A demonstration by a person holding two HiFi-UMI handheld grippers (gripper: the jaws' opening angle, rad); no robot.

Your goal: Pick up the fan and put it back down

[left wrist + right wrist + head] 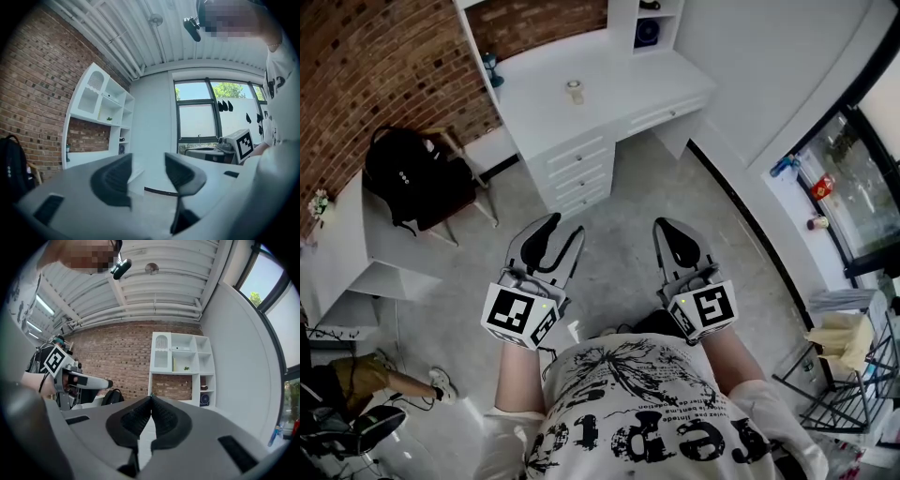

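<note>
A small dark blue round fan stands in a cubby of the white shelf unit at the back of the desk. It also shows as a dark disc in the shelf in the right gripper view. Both grippers hang level over the floor, well short of the desk. My left gripper is open, and its pads have only air between them. My right gripper is shut, its tips touching with nothing held.
A small pale round object sits on the desk, with a bottle at its left end and drawers below. A black backpack rests on a chair at left. Another person's leg and shoe are at lower left.
</note>
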